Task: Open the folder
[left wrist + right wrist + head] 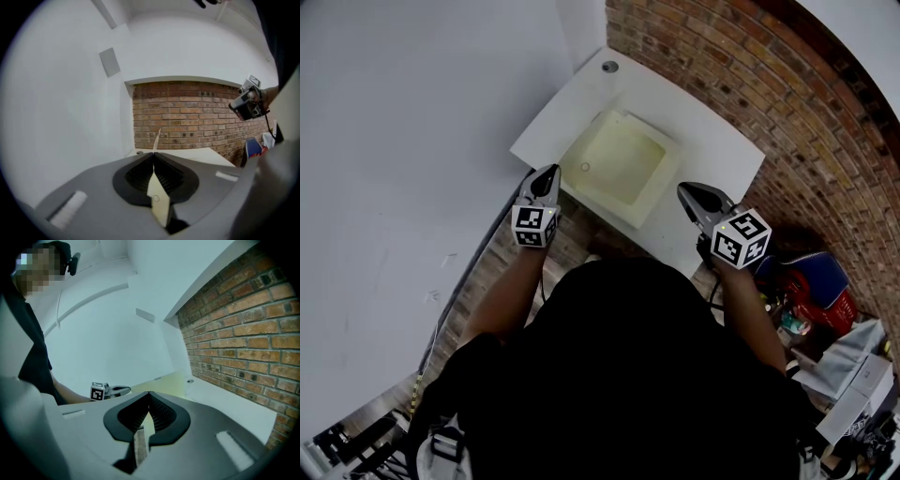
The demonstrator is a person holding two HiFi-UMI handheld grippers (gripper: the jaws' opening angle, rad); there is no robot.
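Pale yellow plastic folder lies on the white bench. The left gripper has its fingers pinched on a thin pale sheet, seemingly the folder's near edge. The right gripper has its fingers pressed together just beside the folder. With nothing pinning the folder down, a lift could drag all of it, or the thin edge could slip free.
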